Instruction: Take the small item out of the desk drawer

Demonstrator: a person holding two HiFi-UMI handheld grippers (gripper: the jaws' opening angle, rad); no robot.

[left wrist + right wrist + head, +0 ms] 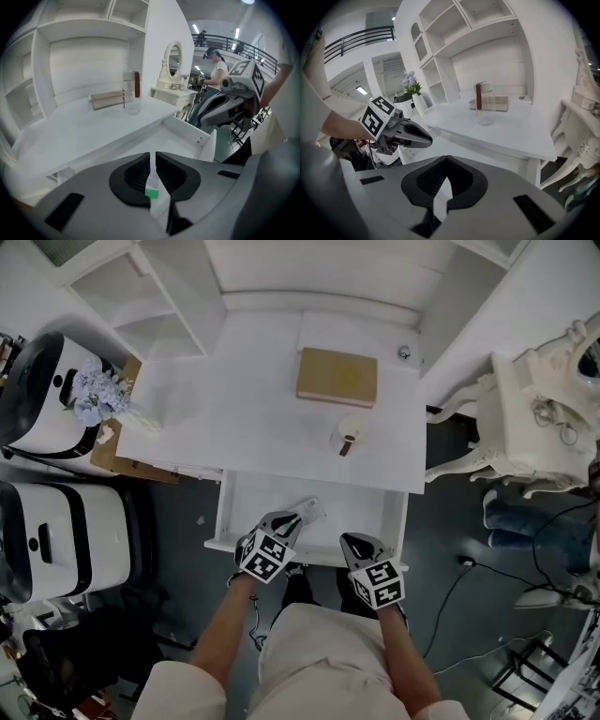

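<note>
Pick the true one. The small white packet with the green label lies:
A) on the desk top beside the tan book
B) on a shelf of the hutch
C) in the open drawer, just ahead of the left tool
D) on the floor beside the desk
C: the head view shows the packet lying on the floor of the open drawer, just ahead of the left tool, while the tan book sits up on the desk top.

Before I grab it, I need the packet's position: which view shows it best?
Head view: the packet lies in the drawer. Left gripper view shows only a strip between its jaws; right gripper view, none.
</note>
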